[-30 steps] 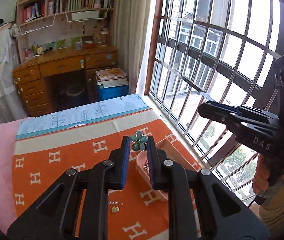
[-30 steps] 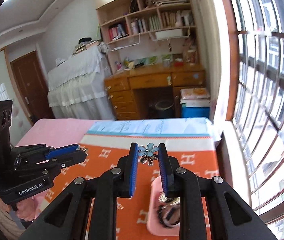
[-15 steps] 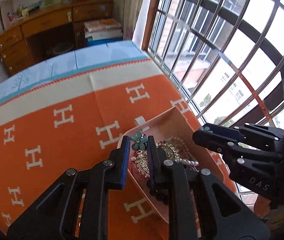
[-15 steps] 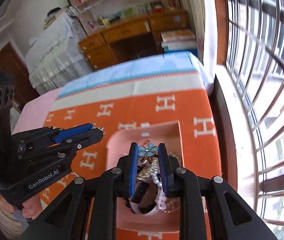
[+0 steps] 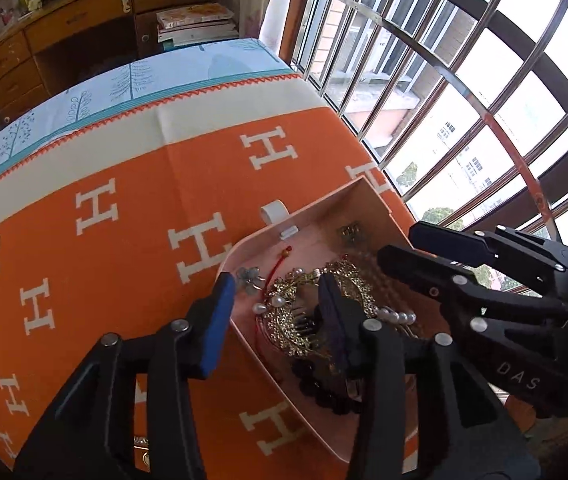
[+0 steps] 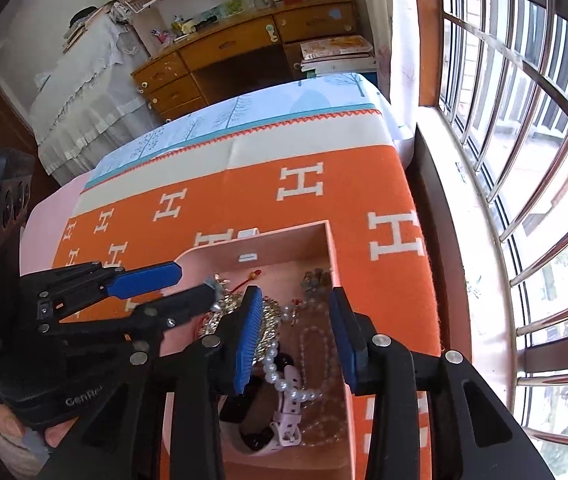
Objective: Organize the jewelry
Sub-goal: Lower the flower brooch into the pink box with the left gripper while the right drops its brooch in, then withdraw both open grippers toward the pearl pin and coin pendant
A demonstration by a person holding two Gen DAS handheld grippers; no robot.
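Observation:
A pink open box (image 5: 308, 216) (image 6: 334, 256) sits on the orange H-patterned cloth and holds several pieces of jewelry. A flower earring (image 5: 248, 277) lies inside near its left wall. Another flower piece (image 6: 314, 278) lies near the box's far right corner. A gold ornate piece (image 5: 296, 312) (image 6: 267, 312), a pearl string (image 6: 279, 376) and a pink watch (image 6: 284, 420) fill the rest. My left gripper (image 5: 273, 294) is open over the box's left wall. My right gripper (image 6: 294, 312) is open and empty over the box.
The orange cloth (image 5: 123, 208) covers the table, with a pale blue cloth (image 6: 243, 116) at the far end. A barred window (image 6: 524, 160) runs along the right. A wooden desk (image 6: 243, 44) stands beyond. Small gold items (image 5: 141, 444) lie on the cloth near me.
Both grippers came down over the box and opened. The two flower earrings they held now lie inside the box.

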